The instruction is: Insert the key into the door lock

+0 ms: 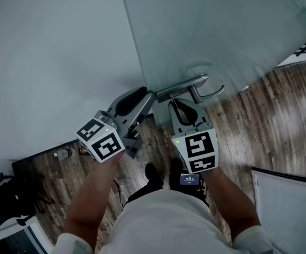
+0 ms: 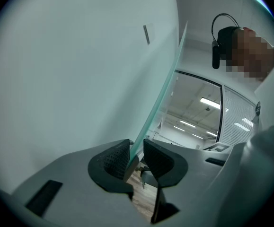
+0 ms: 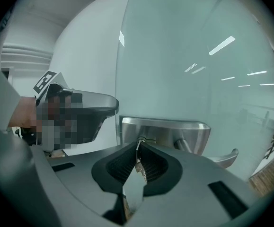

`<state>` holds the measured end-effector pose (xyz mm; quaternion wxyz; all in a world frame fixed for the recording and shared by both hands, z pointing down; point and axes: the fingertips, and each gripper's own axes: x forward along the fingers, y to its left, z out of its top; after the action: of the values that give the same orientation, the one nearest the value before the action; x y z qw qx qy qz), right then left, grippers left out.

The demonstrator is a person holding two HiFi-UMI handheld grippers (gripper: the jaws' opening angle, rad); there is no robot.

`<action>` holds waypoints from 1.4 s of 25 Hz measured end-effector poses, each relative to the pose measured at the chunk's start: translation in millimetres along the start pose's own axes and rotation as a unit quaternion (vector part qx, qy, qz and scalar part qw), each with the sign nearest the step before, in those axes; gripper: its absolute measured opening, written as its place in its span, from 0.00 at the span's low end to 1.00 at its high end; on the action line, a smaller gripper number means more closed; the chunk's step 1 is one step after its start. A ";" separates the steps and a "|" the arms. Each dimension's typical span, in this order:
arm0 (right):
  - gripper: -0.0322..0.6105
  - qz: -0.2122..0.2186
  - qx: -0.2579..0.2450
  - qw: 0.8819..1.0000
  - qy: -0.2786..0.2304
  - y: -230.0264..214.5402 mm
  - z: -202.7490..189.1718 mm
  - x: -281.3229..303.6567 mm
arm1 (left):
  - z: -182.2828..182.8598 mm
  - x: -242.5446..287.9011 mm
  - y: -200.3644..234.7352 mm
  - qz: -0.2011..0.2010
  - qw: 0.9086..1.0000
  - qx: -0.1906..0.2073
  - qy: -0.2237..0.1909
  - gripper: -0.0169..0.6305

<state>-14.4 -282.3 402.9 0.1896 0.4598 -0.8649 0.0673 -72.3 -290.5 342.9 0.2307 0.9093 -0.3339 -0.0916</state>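
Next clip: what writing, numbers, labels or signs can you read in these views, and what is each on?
Small device screen at the person's waist: a line of light digits, too small to read.
Marker cubes: black-and-white square patterns only, no letters.
Key, lock plate, glass door: no print visible.
Nothing else readable.

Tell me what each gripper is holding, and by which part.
Right gripper pinches the key by its rear end, tip at the lock plate. Left gripper straddles the edge of the door; whether it clamps it cannot be told.
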 end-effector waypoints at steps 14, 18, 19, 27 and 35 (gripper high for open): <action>0.10 0.024 0.009 1.000 0.014 4.8 -8.1 0.6 | -2.2 -0.8 0.0 0.018 1.000 0.001 0.007 0.17; 0.10 0.031 0.015 0.999 0.007 4.3 -6.5 -1.1 | -0.3 -1.1 -0.6 0.014 1.000 0.003 0.000 0.17; 0.10 0.031 0.016 0.999 0.006 4.2 -6.3 -1.4 | -0.5 -1.3 -0.4 0.013 1.000 0.003 0.000 0.17; 0.14 0.021 0.014 1.000 0.001 -1.9 -2.7 -5.4 | -1.1 -2.9 2.0 0.016 1.000 0.005 -0.002 0.17; 0.14 0.018 0.011 1.000 -0.007 -5.0 2.5 -15.0 | 0.6 -8.5 -1.5 0.020 1.000 0.007 -0.010 0.17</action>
<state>-3.3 -274.3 394.4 0.1768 0.4467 -0.8737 0.0772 -78.2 -284.1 341.7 0.2228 0.9031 -0.3551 -0.0932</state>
